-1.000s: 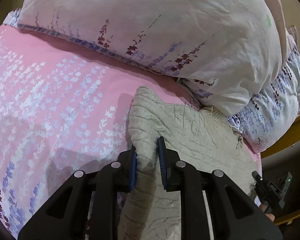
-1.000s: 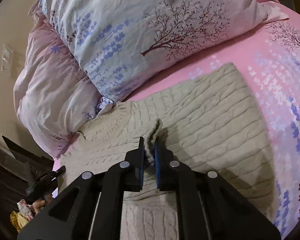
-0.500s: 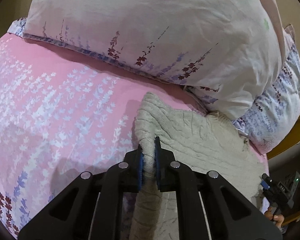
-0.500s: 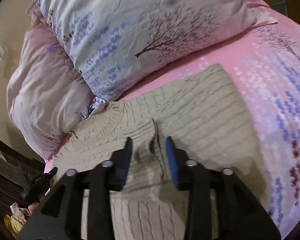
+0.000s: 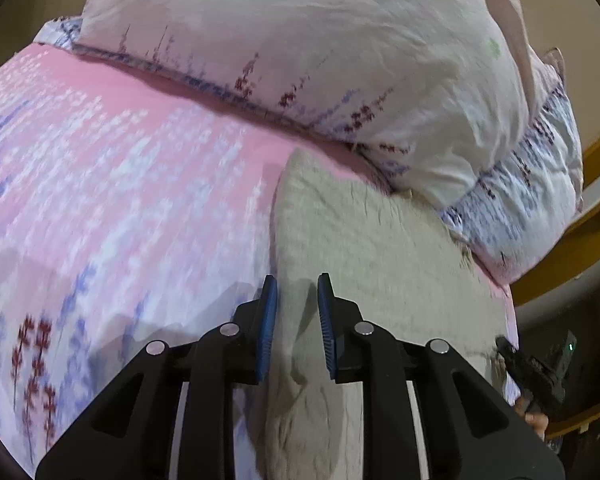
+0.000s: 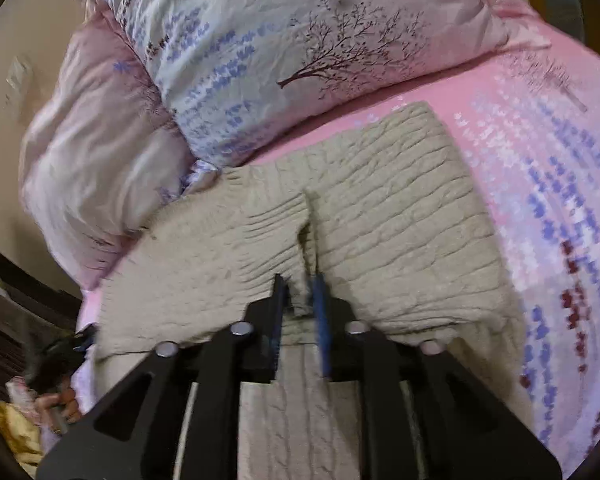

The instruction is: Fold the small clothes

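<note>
Left tongs (image 5: 294,326): jaws apart, a clear gap either side of the knit, pads not pressing, so I read them as having let go; they have just been opening, having pinched the fold half a second back. The sweater edge lies under and between the pads but is not gripped. Right tongs (image 6: 300,320): jaws close together with a raised ridge of knit standing between them; they have just been closing, after standing wide half a second ago. Pads look to be on the ridge, so I read that as a re-grip on the sweater, though blur keeps me from being certain. Beige cable-knit sweater (image 6: 380,216) lies on the pink floral bedsheet (image 5: 120,184), its collar end up against the pillows (image 6: 280,48), its far edge near the stacked pillow (image 5: 300,40) in the left view. One side panel is folded in over the body, and the pinched ridge runs along the middle where the two halves meet. Compared with a second ago the left edge has been laid down and released, and the right has swapped from a pinch, to open, to a fresh pinch further along. My read: the lengthwise fold is placed on the left, and the right is taking hold for the next fold or a tidy-up pull. Risk: the loose knit stretches and drags the laid panel out of line if the right side pulls alone.
</note>
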The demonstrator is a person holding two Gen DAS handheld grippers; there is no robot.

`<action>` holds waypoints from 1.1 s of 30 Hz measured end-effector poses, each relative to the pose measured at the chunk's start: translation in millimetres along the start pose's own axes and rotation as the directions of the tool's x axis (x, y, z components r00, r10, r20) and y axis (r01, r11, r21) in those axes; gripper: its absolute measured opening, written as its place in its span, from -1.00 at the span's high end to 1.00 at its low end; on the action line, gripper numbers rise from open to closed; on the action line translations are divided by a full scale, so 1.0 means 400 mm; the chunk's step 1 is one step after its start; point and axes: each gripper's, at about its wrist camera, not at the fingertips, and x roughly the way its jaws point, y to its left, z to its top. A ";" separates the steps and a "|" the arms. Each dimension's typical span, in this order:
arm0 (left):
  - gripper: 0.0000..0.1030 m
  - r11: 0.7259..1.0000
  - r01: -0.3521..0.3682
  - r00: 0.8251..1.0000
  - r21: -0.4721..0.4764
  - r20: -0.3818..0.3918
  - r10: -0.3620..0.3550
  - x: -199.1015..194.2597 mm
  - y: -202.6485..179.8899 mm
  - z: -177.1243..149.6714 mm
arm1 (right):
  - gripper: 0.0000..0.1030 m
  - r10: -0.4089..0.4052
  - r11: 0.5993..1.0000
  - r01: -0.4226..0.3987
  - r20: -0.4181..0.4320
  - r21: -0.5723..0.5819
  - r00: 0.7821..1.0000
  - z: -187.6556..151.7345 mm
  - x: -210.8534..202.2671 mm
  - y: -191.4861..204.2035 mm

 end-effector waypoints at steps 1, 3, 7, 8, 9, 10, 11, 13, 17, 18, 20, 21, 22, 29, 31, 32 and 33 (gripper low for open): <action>0.62 1.000 -0.002 1.000 0.001 -0.009 0.002 -0.004 0.002 -0.010 | 0.59 -0.015 1.000 0.015 0.029 -0.011 0.999 -0.001 -0.011 0.007; 0.62 1.000 -0.007 1.000 0.007 -0.026 0.007 -0.007 0.001 -0.029 | 0.42 -0.002 0.999 0.006 0.080 -0.053 0.997 -0.005 -0.032 0.032; 0.62 0.999 -0.039 0.999 0.030 -0.020 0.040 -0.001 -0.013 -0.048 | 0.42 0.014 0.989 -0.006 0.052 -0.149 0.999 -0.016 -0.016 0.086; 0.62 0.998 -0.045 0.999 0.036 -0.015 0.045 0.000 -0.014 -0.049 | 0.42 0.012 0.987 -0.006 0.036 -0.161 0.999 -0.020 -0.006 0.094; 0.64 0.998 -0.050 0.999 0.039 -0.012 0.050 0.001 -0.016 -0.050 | 0.39 0.005 0.985 -0.002 0.016 -0.170 1.000 -0.024 0.009 0.102; 0.66 0.997 -0.061 0.998 0.039 -0.006 0.061 0.002 -0.016 -0.051 | 0.37 -0.014 0.985 0.011 -0.016 -0.171 1.000 -0.029 0.031 0.106; 0.73 0.997 -0.066 0.998 0.035 0.000 0.066 0.002 -0.014 -0.052 | 0.36 -0.025 0.985 0.019 -0.029 -0.170 0.999 -0.033 0.043 0.105; 0.74 0.998 -0.062 0.998 0.028 0.010 0.062 0.002 -0.010 -0.053 | 0.36 -0.031 0.983 0.026 -0.021 -0.180 0.999 -0.035 0.051 0.107; 0.71 1.000 -0.023 1.000 0.003 0.009 0.023 -0.017 0.006 -0.066 | 0.08 0.031 0.989 -0.036 -0.039 -0.143 0.999 -0.036 0.015 0.089; 0.70 1.000 -0.013 1.000 -0.003 0.012 0.013 -0.033 0.011 -0.075 | -0.10 0.052 0.989 -0.057 -0.035 -0.134 0.998 -0.041 -0.006 0.081; 0.58 1.000 0.010 1.000 0.001 0.020 -0.010 -0.067 0.015 -0.096 | -0.12 0.074 0.988 -0.075 -0.012 -0.131 0.997 -0.059 -0.065 0.053; 0.38 1.000 0.022 0.999 0.009 0.025 -0.022 -0.096 0.019 -0.118 | -0.12 0.081 0.988 -0.081 -0.005 -0.131 0.997 -0.069 -0.090 0.037; 0.22 1.000 0.024 0.999 0.016 0.024 -0.024 -0.112 0.019 -0.131 | -0.12 0.091 0.988 -0.091 -0.007 -0.123 0.996 -0.086 -0.125 0.010; -0.08 0.992 0.010 1.000 0.129 -0.001 -0.010 -0.245 0.013 -0.314 | -0.11 0.051 0.998 -0.051 0.008 -0.030 0.999 -0.197 -0.286 -0.168; -0.08 0.992 0.023 1.000 0.121 -0.022 -0.020 -0.257 0.016 -0.353 | -0.04 0.042 0.999 -0.042 -0.006 0.001 0.999 -0.236 -0.308 -0.210; -0.08 0.993 0.031 0.999 0.117 -0.032 -0.027 -0.261 0.013 -0.372 | 0.01 0.037 0.999 -0.037 -0.014 0.009 0.999 -0.248 -0.311 -0.222; -0.08 0.993 0.042 0.998 0.114 -0.042 -0.037 -0.267 0.010 -0.394 | 0.07 0.037 0.999 -0.037 -0.024 0.018 0.999 -0.261 -0.309 -0.228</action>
